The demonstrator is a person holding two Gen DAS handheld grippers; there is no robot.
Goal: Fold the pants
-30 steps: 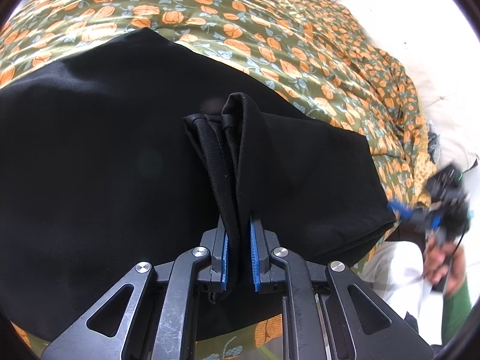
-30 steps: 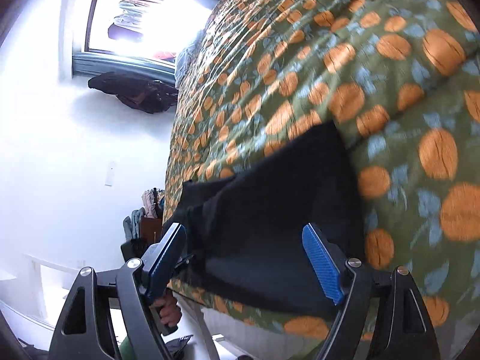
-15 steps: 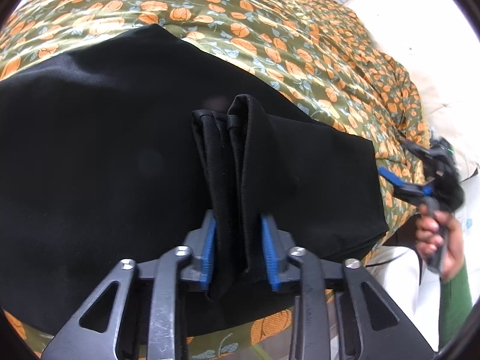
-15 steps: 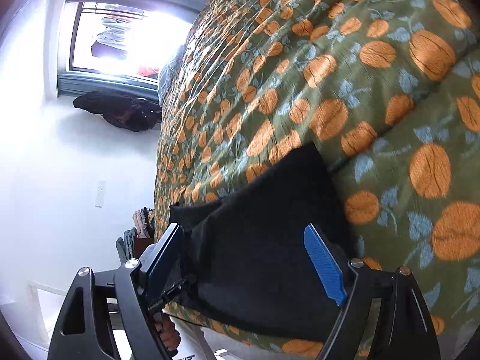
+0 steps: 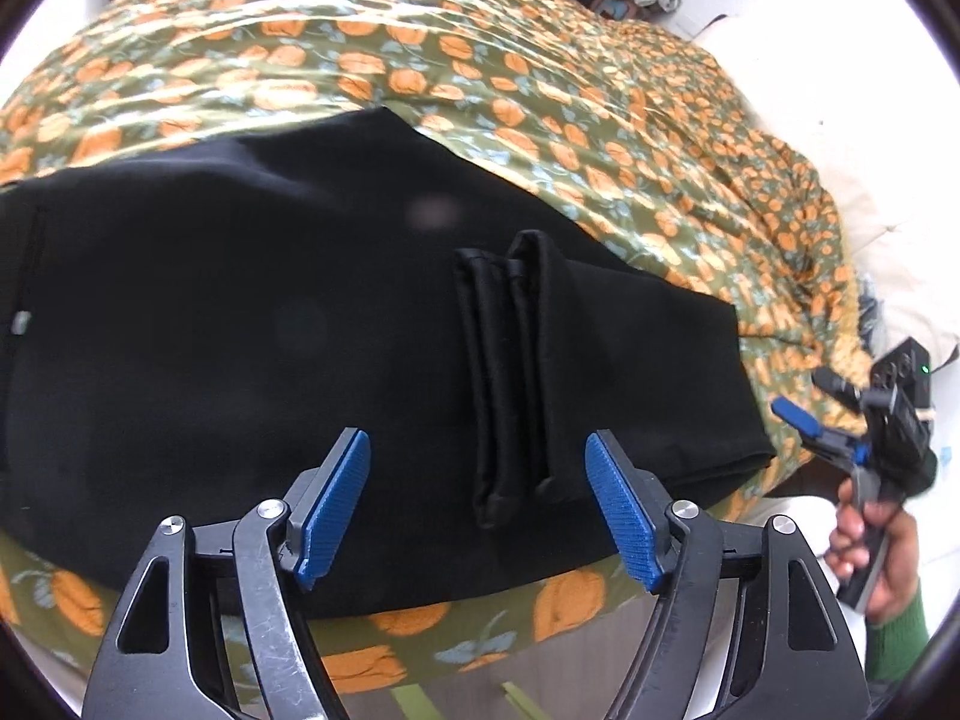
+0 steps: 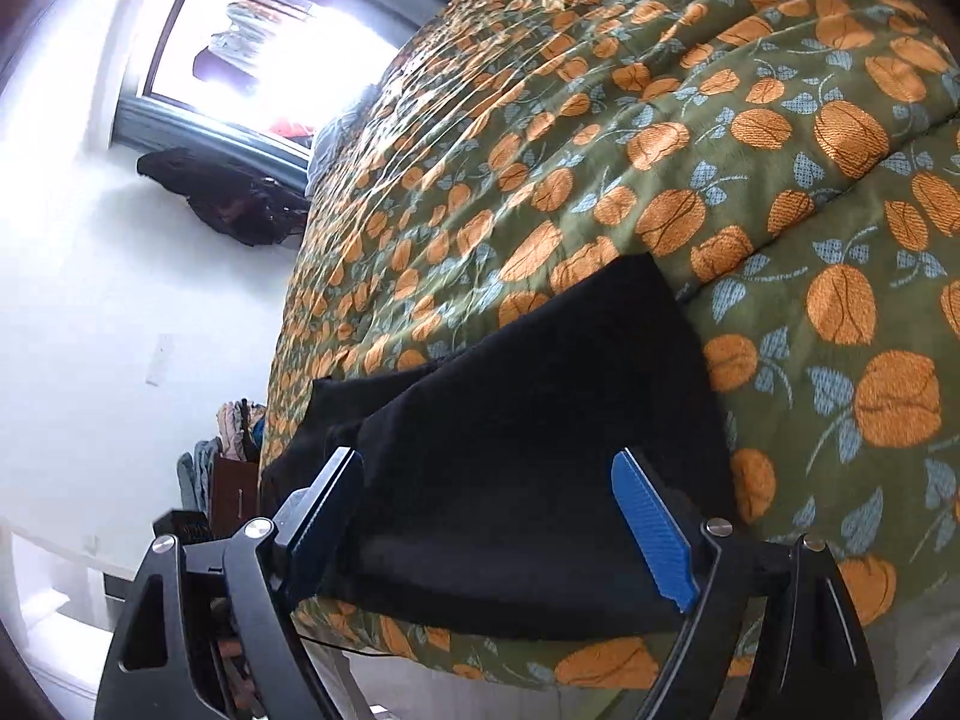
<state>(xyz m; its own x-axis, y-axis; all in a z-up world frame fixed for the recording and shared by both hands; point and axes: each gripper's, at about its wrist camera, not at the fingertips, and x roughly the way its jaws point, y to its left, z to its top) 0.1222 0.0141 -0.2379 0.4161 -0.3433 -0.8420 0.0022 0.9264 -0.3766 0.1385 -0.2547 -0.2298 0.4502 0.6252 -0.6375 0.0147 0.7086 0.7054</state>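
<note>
Black pants (image 5: 252,312) lie folded on a bed with a green and orange pumpkin-print cover (image 5: 540,78). A bunched ridge of leg cloth (image 5: 510,372) rests on top of them. My left gripper (image 5: 480,504) hovers just above that ridge; its jaws are opening and the blue pads touch nothing. In the right wrist view the pants' end (image 6: 540,432) hangs near the bed's edge. My right gripper (image 6: 489,525) is open above that end, holding nothing. It also shows at the right of the left wrist view as the right gripper (image 5: 840,420), held by a hand (image 5: 870,546).
The bed cover (image 6: 720,180) spreads far beyond the pants. A window (image 6: 270,42) and dark clothes (image 6: 234,198) hanging on the white wall sit to the left. A pile of clothes (image 6: 234,426) stands by the bed's far corner. Pale bedding (image 5: 870,120) lies to the right.
My left gripper has let go of the bunched leg cloth, its jaws spreading wide, and it has drawn back and up. The cloth ridge stays on the pants. The right gripper has shifted a little.
</note>
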